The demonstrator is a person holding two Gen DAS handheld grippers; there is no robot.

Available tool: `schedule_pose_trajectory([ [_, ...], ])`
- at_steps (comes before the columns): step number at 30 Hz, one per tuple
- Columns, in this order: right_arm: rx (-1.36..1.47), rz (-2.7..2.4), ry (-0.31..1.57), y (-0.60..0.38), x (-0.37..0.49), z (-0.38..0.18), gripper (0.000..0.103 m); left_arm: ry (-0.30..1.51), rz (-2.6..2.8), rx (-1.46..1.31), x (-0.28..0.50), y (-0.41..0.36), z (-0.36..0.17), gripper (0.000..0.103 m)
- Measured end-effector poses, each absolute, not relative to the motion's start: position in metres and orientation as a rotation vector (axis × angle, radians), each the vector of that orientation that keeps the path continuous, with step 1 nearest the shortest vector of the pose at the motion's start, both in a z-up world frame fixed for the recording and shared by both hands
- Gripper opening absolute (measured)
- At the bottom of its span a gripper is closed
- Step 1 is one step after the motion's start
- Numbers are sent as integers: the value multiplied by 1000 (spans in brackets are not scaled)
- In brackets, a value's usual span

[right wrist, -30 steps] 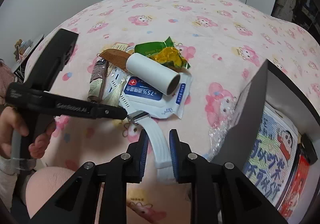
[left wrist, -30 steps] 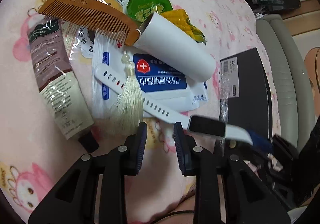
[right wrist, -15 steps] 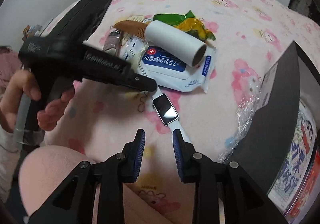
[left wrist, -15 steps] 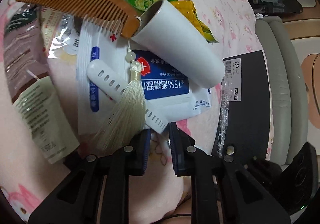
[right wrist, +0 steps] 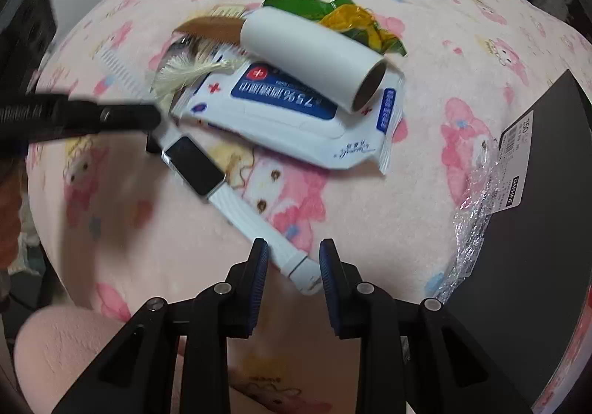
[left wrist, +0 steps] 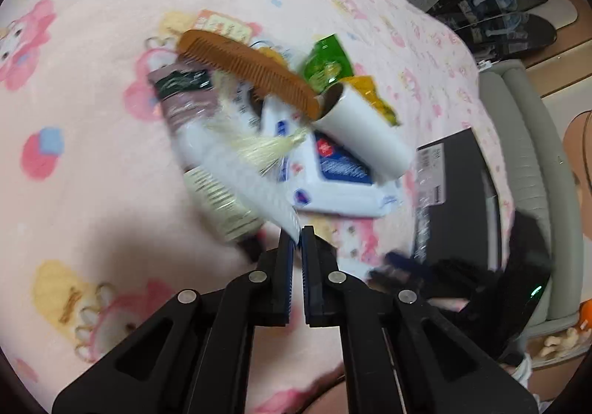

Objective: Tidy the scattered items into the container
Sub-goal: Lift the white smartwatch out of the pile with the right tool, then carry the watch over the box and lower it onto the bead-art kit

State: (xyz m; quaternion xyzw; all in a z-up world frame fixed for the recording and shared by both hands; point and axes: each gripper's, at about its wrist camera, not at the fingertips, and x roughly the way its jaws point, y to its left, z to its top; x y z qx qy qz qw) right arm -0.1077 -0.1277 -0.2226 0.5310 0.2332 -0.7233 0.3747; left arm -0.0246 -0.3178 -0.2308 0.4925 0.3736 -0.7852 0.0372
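Two claws work one item here: the white smartwatch. Our left claw has its jaws drawn nearly together on one strap end, seen from the right wrist as a dark arm reaching in at; the strap in that grip is blurred, so we judge rather than confirm a firm pinch. Our right claw stands wide, with the other strap end lying between its fingers and no contact visible.

The watch lies on the pink bed cover, beside the wipes pack, the white roll, the wooden comb, its tassel, the brown tube and the green and yellow wrappers. All of these are on the cover, outside the dark container at the right.

For a clean lift, we judge the strap should be gripped across its flat width, away from the screen, and raised level so that the free end does not drag the tassel or the wipes.

Open cover lies between the pile and the container. Its near wall, draped with crinkled film, is the edge to clear.
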Motion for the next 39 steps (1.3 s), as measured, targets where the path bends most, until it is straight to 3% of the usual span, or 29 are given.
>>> schedule_pose_trajectory([
  [4,1355,-1781,540,-127,-106,-214,25,1187,-2377,1506,-24,-324,-239,6],
  [7,1384,-1694,588,-131,-102,-223,27,1179,-2380,1509,-28,-323,-242,6],
  [10,1398,-1715,650,-135,-105,-240,36,1206,-2371,1528,-34,-320,-253,6],
  [13,1413,-1734,682,-139,-110,-256,37,1183,-2406,1513,-31,-318,-243,5],
  [15,1355,-1761,704,-140,-105,-246,20,1163,-2432,1501,-28,-316,-235,5],
  [18,1307,-1771,705,-140,-102,-233,10,1132,-2470,1482,-25,-314,-223,5],
  [29,1099,-1911,519,-99,-99,-129,9,1000,-2729,1389,-24,-286,-136,5],
  [39,1033,-2123,544,6,-139,-82,9,758,-2929,1646,-126,-171,-94,5],
])
